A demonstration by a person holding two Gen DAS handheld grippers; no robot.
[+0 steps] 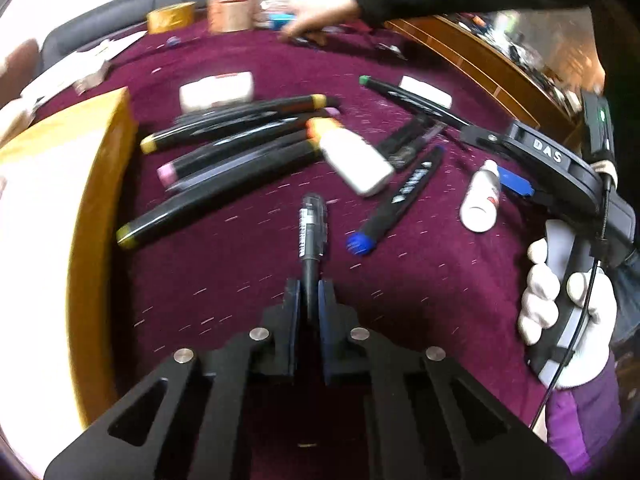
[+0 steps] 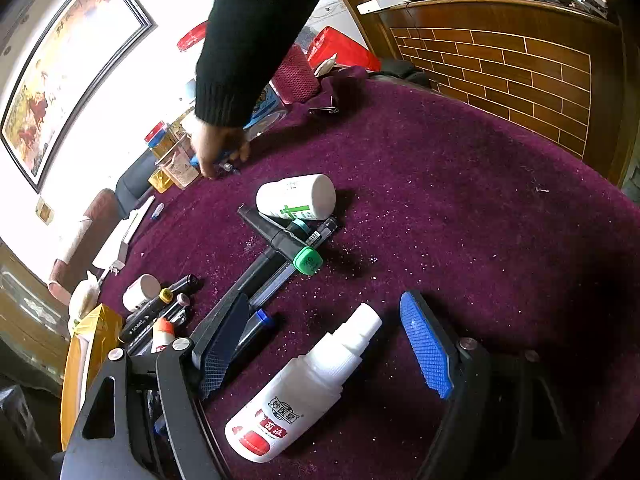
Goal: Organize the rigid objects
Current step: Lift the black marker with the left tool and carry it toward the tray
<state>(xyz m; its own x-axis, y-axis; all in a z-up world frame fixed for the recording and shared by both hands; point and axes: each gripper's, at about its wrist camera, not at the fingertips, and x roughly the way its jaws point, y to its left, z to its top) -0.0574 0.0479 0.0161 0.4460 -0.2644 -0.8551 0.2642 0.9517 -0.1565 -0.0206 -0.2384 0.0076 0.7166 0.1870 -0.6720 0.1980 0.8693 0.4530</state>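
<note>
Left wrist view: left gripper (image 1: 309, 300) clamps black pen (image 1: 313, 226)

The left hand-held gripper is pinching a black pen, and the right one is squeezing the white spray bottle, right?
Not quite. The left hand-held gripper does pinch the black pen. But the right hand-held gripper is open: the white spray bottle lies on the cloth between its pads, untouched. The right wrist view shows this.

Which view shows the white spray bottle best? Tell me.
Right wrist view: the white spray bottle lies large and sharp between the right gripper's open fingers. In the left wrist view it is small and blurred.
</note>
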